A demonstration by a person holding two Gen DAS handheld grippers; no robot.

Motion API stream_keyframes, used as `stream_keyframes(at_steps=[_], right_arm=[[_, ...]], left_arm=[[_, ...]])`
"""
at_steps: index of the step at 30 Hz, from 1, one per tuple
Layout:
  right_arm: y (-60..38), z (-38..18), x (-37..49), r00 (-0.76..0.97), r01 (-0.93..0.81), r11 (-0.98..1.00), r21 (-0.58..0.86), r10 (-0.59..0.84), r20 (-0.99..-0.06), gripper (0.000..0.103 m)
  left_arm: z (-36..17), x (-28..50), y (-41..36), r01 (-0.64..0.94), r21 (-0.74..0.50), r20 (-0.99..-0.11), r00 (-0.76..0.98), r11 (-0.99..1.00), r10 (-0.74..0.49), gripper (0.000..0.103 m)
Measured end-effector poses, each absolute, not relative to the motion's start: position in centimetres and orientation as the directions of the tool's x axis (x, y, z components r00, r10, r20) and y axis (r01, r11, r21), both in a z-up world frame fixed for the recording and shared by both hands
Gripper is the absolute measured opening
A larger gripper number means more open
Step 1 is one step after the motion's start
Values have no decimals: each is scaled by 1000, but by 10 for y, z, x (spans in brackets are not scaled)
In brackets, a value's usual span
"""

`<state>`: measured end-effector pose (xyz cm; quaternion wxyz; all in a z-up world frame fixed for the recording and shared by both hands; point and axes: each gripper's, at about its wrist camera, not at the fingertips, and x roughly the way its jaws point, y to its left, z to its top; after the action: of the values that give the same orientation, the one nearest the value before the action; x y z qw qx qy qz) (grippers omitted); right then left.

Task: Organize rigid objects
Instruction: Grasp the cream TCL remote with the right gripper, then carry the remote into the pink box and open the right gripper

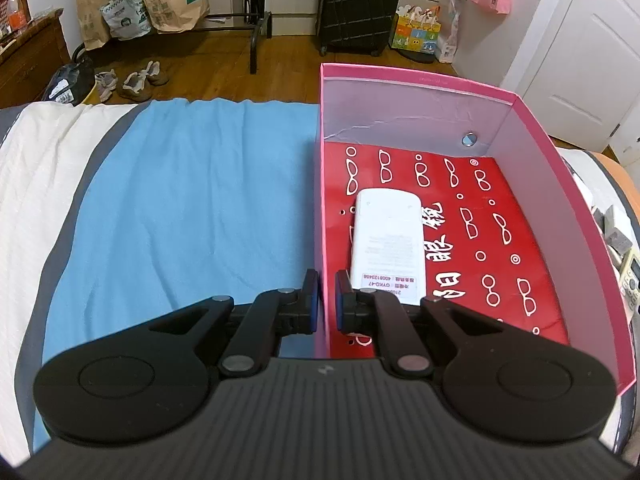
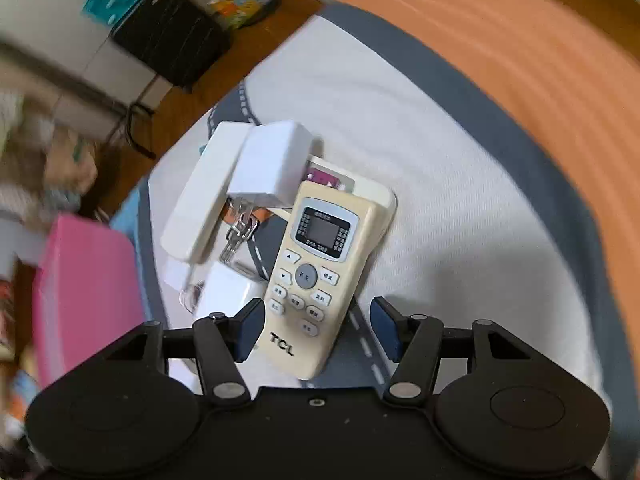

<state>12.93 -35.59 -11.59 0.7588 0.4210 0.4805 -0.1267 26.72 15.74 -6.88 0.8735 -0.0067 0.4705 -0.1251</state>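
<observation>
A pink box [image 1: 520, 128] with a red, glasses-patterned floor stands on the bed. Inside it a white remote [image 1: 386, 240] lies face down. My left gripper [image 1: 327, 304] is shut on the box's left wall, one pad on each side. In the right wrist view a cream TCL remote [image 2: 316, 264] lies face up on a pile with white adapters [image 2: 272, 164], a long white device [image 2: 200, 200] and keys [image 2: 238, 232]. My right gripper [image 2: 318, 332] is open, straddling the remote's lower end; its pads do not press on it. The pink box [image 2: 84, 288] shows blurred at left.
A blue towel [image 1: 180, 200] covers the bed left of the box. An orange blanket [image 2: 520, 60] lies beyond the pile. On the floor past the bed's edge stand a black suitcase [image 1: 360, 4], paper bags [image 1: 172, 0] and shoes [image 1: 140, 80].
</observation>
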Motion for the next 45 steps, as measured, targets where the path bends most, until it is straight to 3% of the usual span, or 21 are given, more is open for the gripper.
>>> stream_keyframes(at_steps=[6,12,19,23,31,39,45], right_arm=[[-351,-136,140,487,632,546,550,272,-830,64],[-337,-139,147,532,636,547,544,198,-823,66],[-332,-115,141,556,588,644,490,119,-823,33],[-331,-103,138,596,536,672,510,127,-793,24],[-327,-102,143,607,507,699,505,126,-785,24],[-317,-80,131,638,461,781,422,39,-769,23],[-314,-65,122,689,417,781,466,63,-722,22]], left_arm=[[-68,269,160,203,-147,-825,515,968,-234,8],[-67,269,161,187,-162,-819,522,969,-237,8],[-66,266,162,181,-165,-822,518,969,-237,8],[-63,266,162,179,-170,-816,525,969,-240,8],[-63,264,162,178,-161,-815,531,971,-233,8],[-61,264,167,174,-190,-809,530,966,-255,6],[-59,262,165,195,-172,-797,549,966,-252,6]])
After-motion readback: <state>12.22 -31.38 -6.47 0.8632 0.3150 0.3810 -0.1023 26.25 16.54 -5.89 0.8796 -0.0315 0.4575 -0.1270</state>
